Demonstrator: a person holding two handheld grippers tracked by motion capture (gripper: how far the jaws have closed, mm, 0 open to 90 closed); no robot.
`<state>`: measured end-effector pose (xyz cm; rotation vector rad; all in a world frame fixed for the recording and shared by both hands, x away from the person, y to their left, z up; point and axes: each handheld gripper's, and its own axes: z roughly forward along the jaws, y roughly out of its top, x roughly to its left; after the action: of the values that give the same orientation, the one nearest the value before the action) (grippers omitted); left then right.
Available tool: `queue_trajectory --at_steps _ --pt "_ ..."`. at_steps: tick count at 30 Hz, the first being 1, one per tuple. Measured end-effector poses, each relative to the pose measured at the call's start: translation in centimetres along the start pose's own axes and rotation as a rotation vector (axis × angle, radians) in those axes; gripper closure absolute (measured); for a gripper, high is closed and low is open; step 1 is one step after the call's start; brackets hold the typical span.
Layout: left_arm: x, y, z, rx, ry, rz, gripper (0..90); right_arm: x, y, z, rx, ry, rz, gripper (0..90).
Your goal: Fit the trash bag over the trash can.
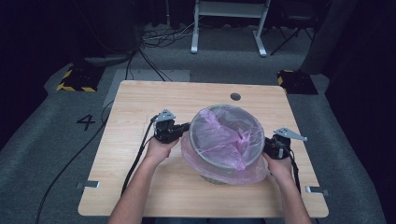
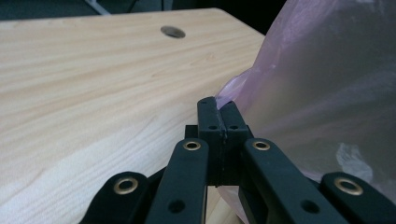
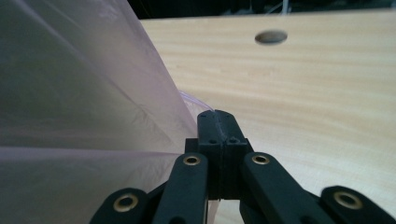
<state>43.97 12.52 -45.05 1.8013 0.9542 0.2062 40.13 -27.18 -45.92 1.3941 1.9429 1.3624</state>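
Pink bin liner is pinched by both clenched tongs; film could be torn if overstretched.

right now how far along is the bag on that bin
Done: the pink bag lines the bin and is folded over its rim. In hand: the left gripper and right gripper each pinch the bag's edge on opposite sides. Left: pulling the overhang down the bin's wall, then letting go.
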Motion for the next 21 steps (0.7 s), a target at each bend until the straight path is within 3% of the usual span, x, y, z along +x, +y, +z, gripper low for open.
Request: queue_trajectory --at_steps 2,10,15,21 --pt "0.3 -0.5 0.4 0.021 0.005 -0.011 90.0 -0.2 -0.8 0.6 0.027 0.002 0.029 90.0" --pt "1.1 -2.7 1.3 0.109 0.031 -0.043 90.0 -0.1 -2.8 1.4 0.076 0.011 0.046 90.0" --pt "0.7 -3.5 1.7 0.125 0.052 -0.007 89.9 -0.3 -3.9 1.6 0.093 0.013 0.065 90.0" --pt "1.2 -4.1 1.9 0.1 0.031 -0.043 89.5 -0.2 -4.0 1.7 0.113 0.009 0.059 89.0"
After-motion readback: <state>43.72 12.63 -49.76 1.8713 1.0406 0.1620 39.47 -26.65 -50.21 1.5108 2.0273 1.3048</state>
